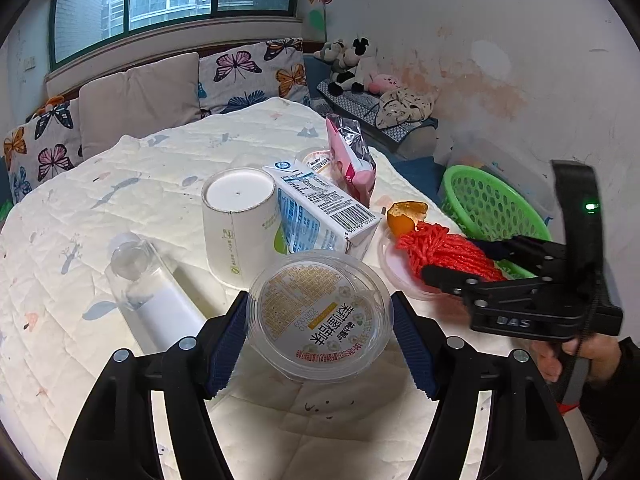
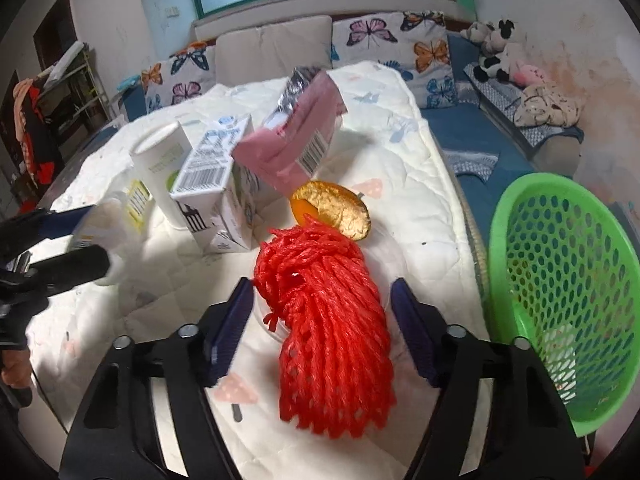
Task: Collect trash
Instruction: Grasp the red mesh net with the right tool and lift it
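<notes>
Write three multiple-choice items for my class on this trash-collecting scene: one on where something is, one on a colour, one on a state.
1. Where does the orange peel lie?
A. inside the basket
B. on the quilt just beyond the red net bag
C. on top of the paper cup

2. What colour is the perforated basket?
A. green
B. blue
C. white

3. How do the left tongs stand around the clear plastic tub?
A. shut flat with nothing between
B. pointing away from it
C. open, one finger on each side

Answers: 1 B, the peel sits at the net bag's far end; 2 A, its mesh wall is bright green; 3 C, the blue pads flank the tub with gaps showing.
</notes>
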Demonstrator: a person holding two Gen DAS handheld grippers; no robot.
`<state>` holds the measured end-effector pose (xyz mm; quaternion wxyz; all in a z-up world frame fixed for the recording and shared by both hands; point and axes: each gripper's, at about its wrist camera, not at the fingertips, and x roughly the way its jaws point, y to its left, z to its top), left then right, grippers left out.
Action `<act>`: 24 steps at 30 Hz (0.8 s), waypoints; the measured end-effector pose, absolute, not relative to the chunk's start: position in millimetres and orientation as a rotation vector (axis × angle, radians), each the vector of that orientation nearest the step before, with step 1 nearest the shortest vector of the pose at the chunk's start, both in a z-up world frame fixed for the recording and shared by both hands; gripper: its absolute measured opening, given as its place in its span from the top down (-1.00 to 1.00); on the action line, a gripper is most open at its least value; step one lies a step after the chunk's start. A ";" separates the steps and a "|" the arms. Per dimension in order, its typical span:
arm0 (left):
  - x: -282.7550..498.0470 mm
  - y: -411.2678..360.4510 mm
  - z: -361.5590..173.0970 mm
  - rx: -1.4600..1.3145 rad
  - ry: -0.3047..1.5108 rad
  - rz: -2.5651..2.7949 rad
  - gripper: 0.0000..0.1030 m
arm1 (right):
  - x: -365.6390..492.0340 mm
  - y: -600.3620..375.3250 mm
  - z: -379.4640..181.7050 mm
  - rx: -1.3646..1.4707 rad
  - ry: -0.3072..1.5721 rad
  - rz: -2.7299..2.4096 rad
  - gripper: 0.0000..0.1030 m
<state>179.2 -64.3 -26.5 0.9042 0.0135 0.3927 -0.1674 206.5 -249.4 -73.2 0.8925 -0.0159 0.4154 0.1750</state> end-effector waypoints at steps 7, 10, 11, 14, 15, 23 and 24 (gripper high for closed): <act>178.2 -64.4 -23.7 0.019 0.809 -0.347 -0.31 | 199.9 -245.3 -70.4 -0.053 0.844 0.363 0.08; 176.6 -65.6 -22.1 0.022 0.805 -0.352 -0.31 | 194.8 -249.3 -65.1 -0.036 0.835 0.368 0.15; 175.7 -66.5 -21.1 0.023 0.803 -0.355 -0.31 | 192.2 -251.8 -62.4 -0.027 0.830 0.373 0.23; 173.1 -70.4 -18.9 0.028 0.797 -0.362 -0.31 | 185.9 -259.9 -55.7 0.001 0.824 0.384 0.38; 172.4 -72.1 -17.7 0.030 0.794 -0.365 -0.31 | 184.2 -261.1 -54.0 0.007 0.822 0.385 0.39; 171.7 -81.9 -12.1 0.035 0.793 -0.383 -0.31 | 170.9 -274.2 -42.9 0.049 0.788 0.374 0.46; 172.0 -83.9 -10.5 0.037 0.792 -0.388 -0.31 | 168.8 -278.2 -40.6 0.055 0.779 0.366 0.46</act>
